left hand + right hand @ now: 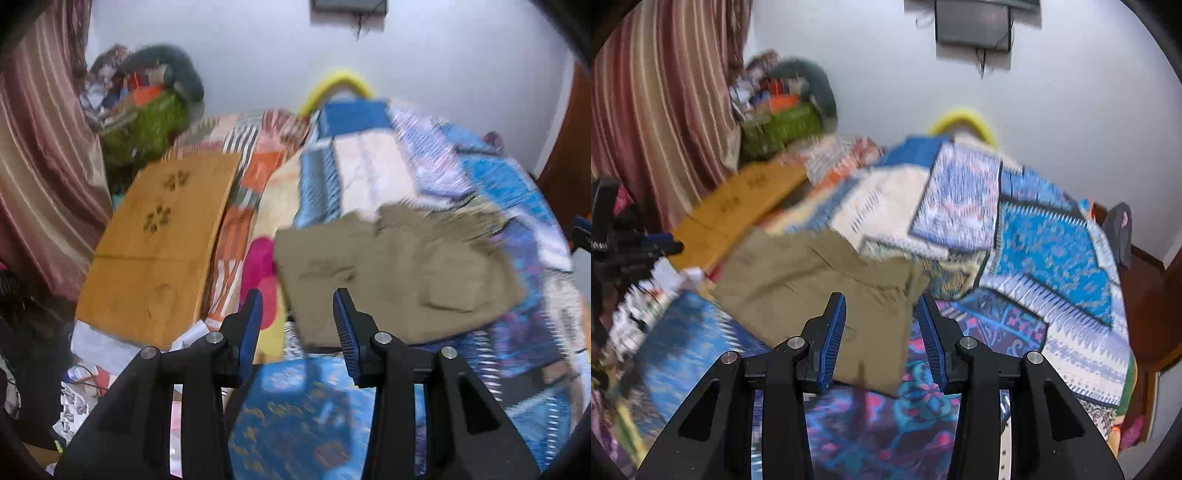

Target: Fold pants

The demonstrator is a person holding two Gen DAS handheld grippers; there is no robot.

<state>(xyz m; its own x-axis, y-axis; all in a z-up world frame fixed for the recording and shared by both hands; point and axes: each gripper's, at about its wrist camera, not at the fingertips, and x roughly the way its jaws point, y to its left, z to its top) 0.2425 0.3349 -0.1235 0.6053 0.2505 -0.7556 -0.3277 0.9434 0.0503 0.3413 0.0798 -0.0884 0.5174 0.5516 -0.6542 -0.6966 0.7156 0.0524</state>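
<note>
- The khaki pants [399, 273] lie folded into a compact, roughly rectangular bundle on the blue patchwork bedspread [517, 192]; a pocket flap shows on the top layer; the outline is blurred in both views.
- The left gripper [298, 295] hovers above the near left edge of the pants; its blue-padded jaws stand spread with nothing between them, and they do not touch the cloth.
- The right gripper [882, 301] hangs over the near right part of the pants; its jaws are likewise parted and pinch nothing.
- Left of the pants, an orange wooden board [159, 251] with cut-out flower shapes lies along the bed's edge.
- Beyond the pants, past the board, a green basket [783, 129] heaped with clothes sits by the striped curtain [661, 107].
- Behind the pants, at the far end of the bed, a yellow curved thing [341, 83] rises against the white wall [443, 74]; what it is I cannot tell.
</note>
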